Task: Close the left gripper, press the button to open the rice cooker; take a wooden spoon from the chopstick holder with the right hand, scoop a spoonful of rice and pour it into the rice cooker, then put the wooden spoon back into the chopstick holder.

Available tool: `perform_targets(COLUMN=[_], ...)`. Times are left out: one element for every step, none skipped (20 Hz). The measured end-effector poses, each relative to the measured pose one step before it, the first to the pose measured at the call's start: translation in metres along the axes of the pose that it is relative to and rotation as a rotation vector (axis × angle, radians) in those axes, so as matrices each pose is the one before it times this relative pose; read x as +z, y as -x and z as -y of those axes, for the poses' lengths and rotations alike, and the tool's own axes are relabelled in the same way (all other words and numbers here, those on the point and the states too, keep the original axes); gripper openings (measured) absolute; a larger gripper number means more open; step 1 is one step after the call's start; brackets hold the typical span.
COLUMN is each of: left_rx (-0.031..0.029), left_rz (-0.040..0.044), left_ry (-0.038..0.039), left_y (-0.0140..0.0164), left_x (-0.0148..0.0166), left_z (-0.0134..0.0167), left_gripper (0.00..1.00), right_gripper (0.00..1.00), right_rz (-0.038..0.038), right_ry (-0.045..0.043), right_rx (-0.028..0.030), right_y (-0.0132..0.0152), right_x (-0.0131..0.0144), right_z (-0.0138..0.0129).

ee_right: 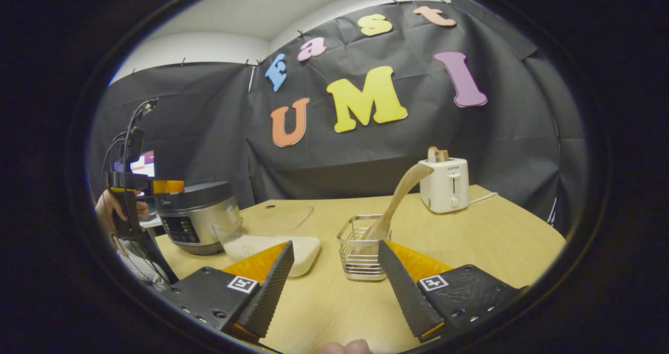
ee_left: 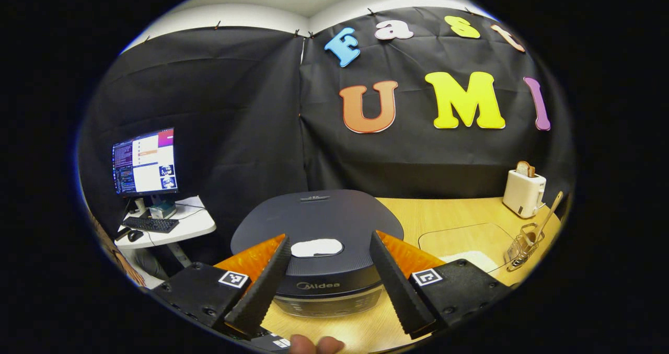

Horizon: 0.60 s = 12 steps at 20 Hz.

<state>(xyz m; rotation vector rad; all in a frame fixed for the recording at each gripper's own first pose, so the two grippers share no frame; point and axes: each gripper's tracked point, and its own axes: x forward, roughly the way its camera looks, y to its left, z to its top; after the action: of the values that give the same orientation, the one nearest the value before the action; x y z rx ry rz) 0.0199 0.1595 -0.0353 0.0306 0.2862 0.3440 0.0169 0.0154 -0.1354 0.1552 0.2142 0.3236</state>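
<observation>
The dark rice cooker [ee_left: 319,228] stands shut on the wooden table, right in front of my left gripper [ee_left: 329,286], whose fingers are spread wide open on either side of its front. In the right gripper view the cooker [ee_right: 196,215] sits at the far left with the left gripper [ee_right: 130,197] held by a hand beside it. A wooden spoon [ee_right: 400,197] leans in the wire chopstick holder [ee_right: 363,247]. A clear container of white rice [ee_right: 272,244] lies between cooker and holder. My right gripper [ee_right: 334,283] is open, just short of the holder.
A white toaster [ee_right: 445,184] with a slice of bread stands at the back of the table, also seen as the toaster [ee_left: 523,192] at the right. A monitor [ee_left: 145,161] and keyboard sit on a small side table left of the cooker. A clear lid [ee_right: 277,215] lies flat behind the rice.
</observation>
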Motion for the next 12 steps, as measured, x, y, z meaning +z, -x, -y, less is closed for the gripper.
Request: perform_targets(left_rx=[0.00205, 0.00181, 0.00393, -0.00952, -0.02121, -0.02827, -0.03525, -0.03485, -0.034, -0.02756, -0.02975, -0.01573], left_rz=[0.0052, 0.01288, 0.01512, 0.02608, 0.03139, 0.03358, 0.02658, 0.01266, 0.00543, 0.01439, 0.0162, 0.02488], left_ry=[0.02957, 0.01571, 0.00281, -0.00602, -0.00747, -0.00884, -0.00943, -0.00549, 0.00181, 0.00305, -0.00461, -0.00429], left_y=[-0.00059, 0.00159, 0.00283, 0.00499, 0.00638, 0.00675, 0.00488, 0.00584, 0.00659, 0.0053, 0.00525, 0.00435], left_x=[0.00026, 0.00434, 0.00435, 0.00646, 0.00756, 0.00611, 0.00543, 0.00219, -0.00147, 0.00101, 0.00259, 0.00183], left_z=[-0.00036, 0.0018, 0.00127, 0.00437, 0.00793, 0.00958, 0.01157, 0.01176, 0.0089, 0.00874, 0.00954, 0.00562], left_gripper=[0.97, 0.97, 0.98, 0.98, 0.98, 0.98, 0.97, 0.97, 0.97, 0.97, 0.98, 0.98], right_gripper=[0.92, 0.95, 0.95, 0.91, 0.96, 0.96, 0.92, 0.93, 0.95, 0.95, 0.91, 0.91], right_rz=[0.00576, 0.00608, 0.00677, 0.00684, 0.01268, 0.01272, 0.01428, 0.01426, 0.0157, 0.01439, 0.01273, 0.01096], right_ry=[0.00386, 0.00592, 0.01208, 0.01172, 0.00806, 0.00718, 0.01025, 0.01214, 0.01401, 0.01275, 0.01093, 0.00587], right_rx=[-0.00648, -0.006, -0.01027, -0.01179, -0.00902, -0.00864, -0.00593, -0.00692, -0.0056, -0.00432, -0.00413, -0.00797], right_y=[0.00065, 0.00093, -0.0002, 0.00064, 0.00084, 0.00019, 0.00156, 0.00101, 0.00021, 0.00254, 0.0016, 0.00131], right_x=[0.00234, 0.00267, 0.00341, 0.00396, 0.00585, 0.00668, 0.00585, 0.00721, 0.00666, 0.00669, 0.00554, 0.00531], right_z=[-0.00077, -0.00087, -0.00229, -0.00035, -0.00006, -0.00286, -0.00348, -0.00318, -0.00377, -0.00359, -0.00305, -0.00174])
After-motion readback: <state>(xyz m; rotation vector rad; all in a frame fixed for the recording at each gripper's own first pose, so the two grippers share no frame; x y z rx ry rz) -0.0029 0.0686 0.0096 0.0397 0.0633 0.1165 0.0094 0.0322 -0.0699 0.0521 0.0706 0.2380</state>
